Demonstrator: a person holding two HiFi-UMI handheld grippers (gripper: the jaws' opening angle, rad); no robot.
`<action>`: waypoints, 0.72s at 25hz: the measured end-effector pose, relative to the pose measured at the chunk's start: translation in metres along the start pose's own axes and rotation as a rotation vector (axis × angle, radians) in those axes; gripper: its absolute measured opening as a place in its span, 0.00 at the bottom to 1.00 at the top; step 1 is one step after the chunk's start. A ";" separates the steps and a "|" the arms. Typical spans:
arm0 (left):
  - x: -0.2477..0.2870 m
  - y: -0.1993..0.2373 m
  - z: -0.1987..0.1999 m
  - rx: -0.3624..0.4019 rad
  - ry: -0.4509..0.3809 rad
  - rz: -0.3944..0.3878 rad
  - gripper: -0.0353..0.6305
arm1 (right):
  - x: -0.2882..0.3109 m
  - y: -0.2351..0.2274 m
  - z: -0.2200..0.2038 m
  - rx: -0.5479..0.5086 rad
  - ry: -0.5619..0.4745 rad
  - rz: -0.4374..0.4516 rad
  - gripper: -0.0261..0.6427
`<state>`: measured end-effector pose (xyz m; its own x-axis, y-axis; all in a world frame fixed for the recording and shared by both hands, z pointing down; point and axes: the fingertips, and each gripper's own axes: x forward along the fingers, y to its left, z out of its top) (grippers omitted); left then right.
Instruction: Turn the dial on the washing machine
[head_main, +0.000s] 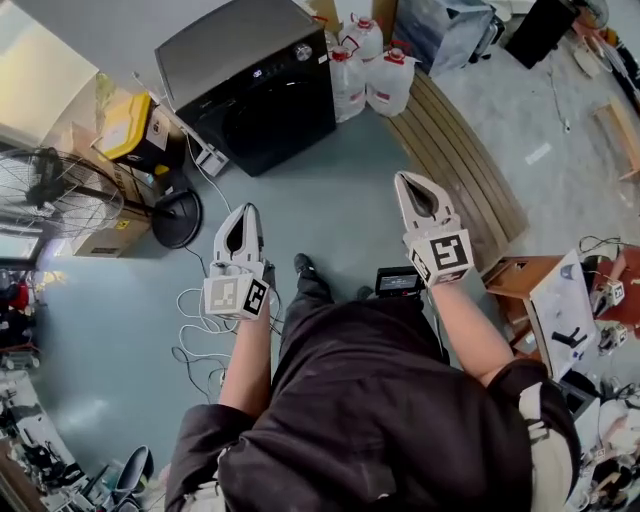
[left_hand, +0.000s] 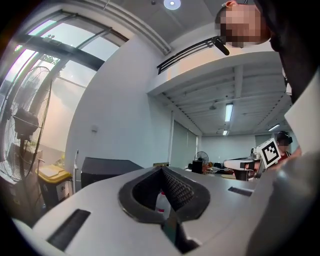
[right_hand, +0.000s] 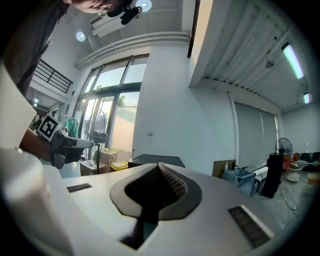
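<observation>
Washing machine stands at the far edge of the floor, against the wall, between a yellow bin and a group of water jugs. Its dial is at the right end of the top front panel and shows only small in the head view.

Gripper state:
- Left gripper: jaws closed tip to tip, nothing held.
- Right gripper: jaws closed tip to tip, nothing held.

Both grippers point level toward the machine and are well apart from it, so the step in hand appears to be the approach.

Recommended procedure:
1. Walk up over the bare floor. Keep clear of the loose cable and the fan base on the left.
2. Use the right gripper, which is on the dial's side. Open its jaws before reaching the panel.
3. Present the gripper square to the panel, with one jaw on each side of the dial.
4. Close firmly on the rim, then roll the wrist about the gripper's pointing line. A skewed grip is likely to slip.
5. Hold the left gripper off the panel.
</observation>
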<state>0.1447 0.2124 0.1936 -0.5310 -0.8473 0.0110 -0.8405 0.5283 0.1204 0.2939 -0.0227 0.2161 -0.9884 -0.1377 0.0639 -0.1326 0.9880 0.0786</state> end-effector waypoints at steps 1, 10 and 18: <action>-0.007 -0.006 -0.001 -0.005 0.005 0.009 0.07 | -0.007 0.003 -0.004 0.010 0.001 0.016 0.07; -0.039 -0.037 -0.002 0.053 0.046 -0.015 0.07 | -0.043 0.020 -0.023 0.110 0.035 0.068 0.07; -0.038 -0.026 -0.003 0.021 0.057 -0.086 0.07 | -0.038 0.036 -0.031 0.139 0.093 0.011 0.07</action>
<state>0.1870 0.2308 0.1926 -0.4502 -0.8910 0.0581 -0.8852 0.4539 0.1021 0.3292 0.0159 0.2469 -0.9795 -0.1265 0.1567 -0.1373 0.9887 -0.0605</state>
